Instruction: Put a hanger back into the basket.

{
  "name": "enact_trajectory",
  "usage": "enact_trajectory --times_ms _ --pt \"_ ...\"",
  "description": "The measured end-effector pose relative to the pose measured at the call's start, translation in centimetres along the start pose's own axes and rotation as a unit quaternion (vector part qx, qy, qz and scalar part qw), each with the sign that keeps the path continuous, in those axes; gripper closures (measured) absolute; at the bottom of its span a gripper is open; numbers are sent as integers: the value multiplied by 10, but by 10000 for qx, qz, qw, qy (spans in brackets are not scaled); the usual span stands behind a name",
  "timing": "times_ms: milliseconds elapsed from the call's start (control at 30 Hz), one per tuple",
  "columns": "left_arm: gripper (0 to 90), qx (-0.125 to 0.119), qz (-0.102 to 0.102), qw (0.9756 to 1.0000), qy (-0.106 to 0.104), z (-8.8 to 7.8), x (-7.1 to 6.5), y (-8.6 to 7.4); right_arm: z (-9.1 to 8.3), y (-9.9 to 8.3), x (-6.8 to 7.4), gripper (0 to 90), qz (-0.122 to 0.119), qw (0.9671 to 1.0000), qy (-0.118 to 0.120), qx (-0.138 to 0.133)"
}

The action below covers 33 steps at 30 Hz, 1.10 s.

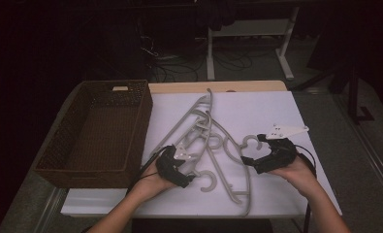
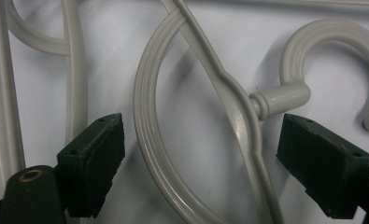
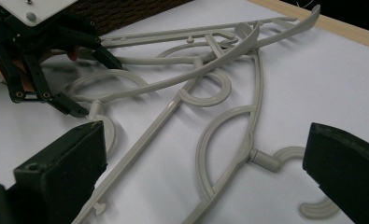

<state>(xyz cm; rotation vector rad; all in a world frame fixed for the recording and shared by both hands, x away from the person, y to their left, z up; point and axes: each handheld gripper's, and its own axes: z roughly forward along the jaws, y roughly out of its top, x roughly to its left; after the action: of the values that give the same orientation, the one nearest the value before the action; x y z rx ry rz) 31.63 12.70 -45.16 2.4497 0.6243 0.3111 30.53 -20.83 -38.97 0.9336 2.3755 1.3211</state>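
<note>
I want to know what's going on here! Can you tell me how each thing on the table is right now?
Hangers: lying flat in a tangled pile on the white sheet.
Basket: upright, empty, left of the hangers.
Left gripper: open, jaws either side of a hanger's neck, not pressing it.
Right gripper: open, holding nothing, by a hanger hook.

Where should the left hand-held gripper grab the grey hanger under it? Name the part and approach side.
Take the hanger at its neck, where the hook's collar meets the thin frame. Come straight down from above with the left hand-held gripper: the hanger lies flat on the white table, and the open jaws already straddle that narrow section.
</note>
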Motion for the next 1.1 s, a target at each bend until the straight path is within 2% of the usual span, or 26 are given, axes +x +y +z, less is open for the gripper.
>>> enact_trajectory --times_ms 133,300,433,900,1100 --pt "236 -2 -2 10000 -94 -1 -1 0 -1 0 0 0 8 10000 4 -9" --pt "291 52 -154 9995 -252 -2 1 0 -2 0 -1 0 50 10000 16 -44" --pt "359 97 -178 9995 -236 -3 -2 2 -2 0 -1 0 64 10000 24 -44" --pt "408 249 -357 9989 -170 -6 -2 4 -3 0 -2 0 83 10000 25 -48" --pt "412 157 -431 9987 -224 -12 -1 6 -4 1 -3 0 77 10000 28 -55"
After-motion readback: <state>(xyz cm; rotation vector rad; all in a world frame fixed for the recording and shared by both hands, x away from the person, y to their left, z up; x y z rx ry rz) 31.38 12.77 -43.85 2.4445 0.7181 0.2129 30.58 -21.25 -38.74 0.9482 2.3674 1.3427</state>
